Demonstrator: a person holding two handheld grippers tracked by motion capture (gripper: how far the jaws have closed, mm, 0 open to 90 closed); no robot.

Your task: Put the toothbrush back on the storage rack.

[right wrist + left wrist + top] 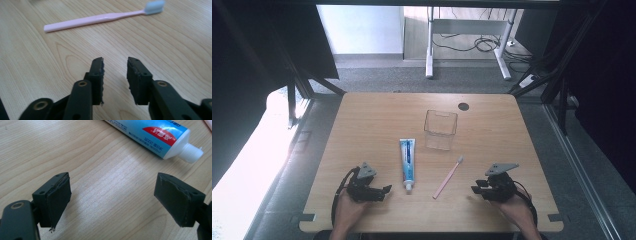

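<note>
On the wooden counter point(377, 120), a pink toothbrush point(447, 177) lies flat between the two hands, bristle end pointing toward a clear plastic cup point(440, 129) standing upright behind it. Left of the toothbrush lies a toothpaste tube point(408, 160), cap toward the person. Right tool point(477, 190): jaws narrow, nothing between them, near the handle end without touching. Left tool point(383, 190): jaws wide, empty, just beside the cap.

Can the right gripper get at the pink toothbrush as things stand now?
Probably yes. The right gripper lies just beside the pink toothbrush, with bare table between them. Its jaws stand narrowly apart with nothing between them.
</note>
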